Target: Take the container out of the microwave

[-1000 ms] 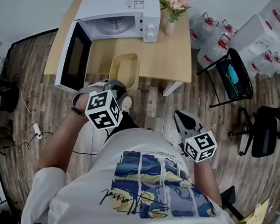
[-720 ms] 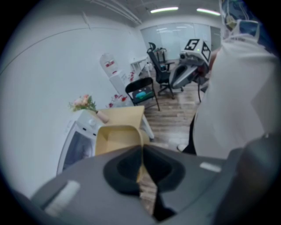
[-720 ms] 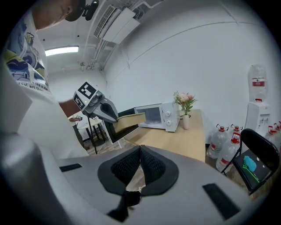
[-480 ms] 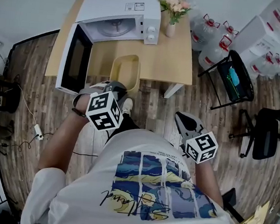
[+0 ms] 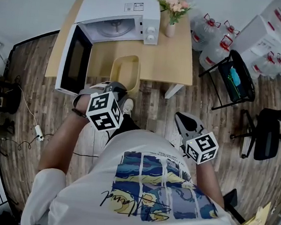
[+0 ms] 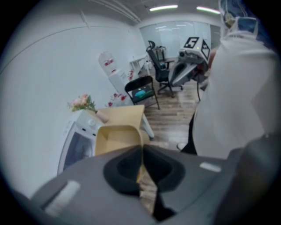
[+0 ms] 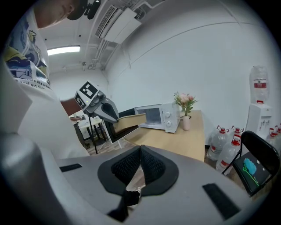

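The pale yellow container [image 5: 125, 71] hangs level above the wooden table's [image 5: 172, 57] front edge, outside the white microwave [image 5: 119, 11]. My left gripper [image 5: 117, 87] is shut on its near rim; in the left gripper view the container [image 6: 115, 138] runs straight out from the closed jaws [image 6: 141, 147]. The microwave's door [image 5: 75, 57] stands wide open to the left, and only the glass turntable shows in its cavity. My right gripper [image 5: 180, 117] is held low at the person's right side, shut [image 7: 140, 149] with nothing in it.
A vase of pink flowers [image 5: 172, 10] stands right of the microwave. Water bottles [image 5: 210, 39], a black folding chair [image 5: 234, 77] and an office chair [image 5: 267, 130] are to the right of the table. A cable [image 5: 29, 123] lies on the wooden floor at left.
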